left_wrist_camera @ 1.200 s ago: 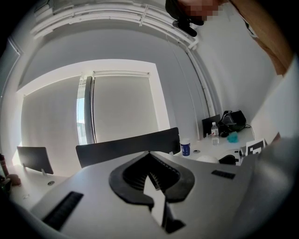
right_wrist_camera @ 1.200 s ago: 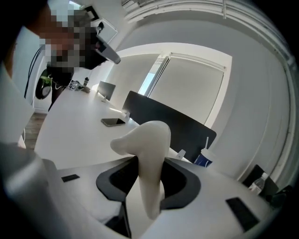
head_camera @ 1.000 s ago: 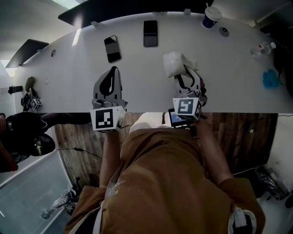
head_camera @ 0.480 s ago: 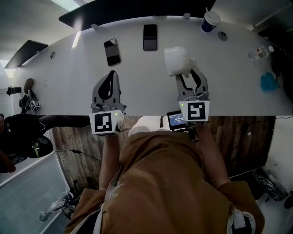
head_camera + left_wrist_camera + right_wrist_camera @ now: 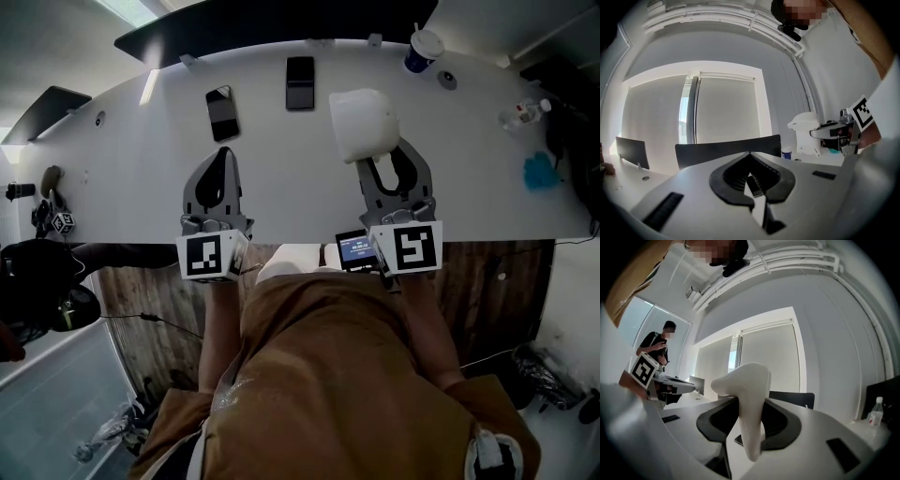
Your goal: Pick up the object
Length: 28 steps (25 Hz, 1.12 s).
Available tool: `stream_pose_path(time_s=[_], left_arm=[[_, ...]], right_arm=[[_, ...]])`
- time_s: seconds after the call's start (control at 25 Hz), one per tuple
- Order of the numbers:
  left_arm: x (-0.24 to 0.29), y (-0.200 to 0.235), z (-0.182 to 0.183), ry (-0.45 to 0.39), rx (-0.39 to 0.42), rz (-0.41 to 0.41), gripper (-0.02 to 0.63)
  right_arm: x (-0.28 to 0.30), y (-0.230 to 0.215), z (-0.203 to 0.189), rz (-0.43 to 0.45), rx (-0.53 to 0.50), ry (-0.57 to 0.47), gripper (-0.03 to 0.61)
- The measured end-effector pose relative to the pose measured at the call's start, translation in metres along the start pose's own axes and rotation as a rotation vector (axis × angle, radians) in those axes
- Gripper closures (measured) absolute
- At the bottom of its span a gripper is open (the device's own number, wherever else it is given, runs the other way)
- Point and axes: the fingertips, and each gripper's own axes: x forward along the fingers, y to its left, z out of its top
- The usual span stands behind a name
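Note:
The object is a smooth white plastic piece with a broad rounded top (image 5: 364, 124) and a narrower stem. My right gripper (image 5: 388, 155) is shut on the stem and holds it over the white table (image 5: 131, 159), right of the middle. In the right gripper view the white object (image 5: 749, 394) stands upright between the black pads, with the right gripper (image 5: 751, 427) closed round it. My left gripper (image 5: 223, 155) hovers over the table's near edge, shut, with nothing in it. From the left gripper view its tips (image 5: 751, 157) meet, and the white object (image 5: 806, 133) shows at the right.
Two dark phones (image 5: 223, 112) (image 5: 300, 82) lie on the far half of the table. A paper cup (image 5: 419, 49), a small round disc (image 5: 448, 80), a clear bottle (image 5: 525, 114) and a blue cloth (image 5: 542, 172) sit at the far right. A person (image 5: 658, 348) stands at the left.
My right gripper has carried the white object forward, away from the table's near edge and up toward the camera. The left gripper has barely shifted.

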Motion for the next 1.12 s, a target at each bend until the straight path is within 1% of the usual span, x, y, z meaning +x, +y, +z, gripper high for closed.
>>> stream_pose_path(time_s=[0.16, 0.28, 0.44, 0.68, 0.84, 1.12], left_arm=[[0.000, 0.001, 0.004, -0.012, -0.012, 0.000, 0.612], [0.001, 0.003, 0.005, -0.015, -0.012, 0.003, 0.612], [0.001, 0.005, 0.006, -0.020, -0.022, 0.007, 0.612], [-0.002, 0.008, 0.006, -0.027, -0.021, 0.017, 0.612], [-0.001, 0.006, 0.008, -0.031, -0.013, 0.013, 0.612], [-0.002, 0.007, 0.013, -0.038, -0.005, 0.012, 0.612]], right_arm=[[-0.005, 0.001, 0.013, 0.008, 0.041, -0.036, 0.430], [-0.007, 0.001, 0.015, 0.013, 0.029, -0.057, 0.430], [-0.006, 0.000, 0.014, 0.011, 0.033, -0.049, 0.430], [-0.010, -0.008, 0.026, -0.005, 0.066, -0.071, 0.430], [-0.015, -0.017, 0.027, -0.035, 0.105, -0.078, 0.430], [-0.020, -0.020, 0.029, -0.070, 0.108, -0.071, 0.430]])
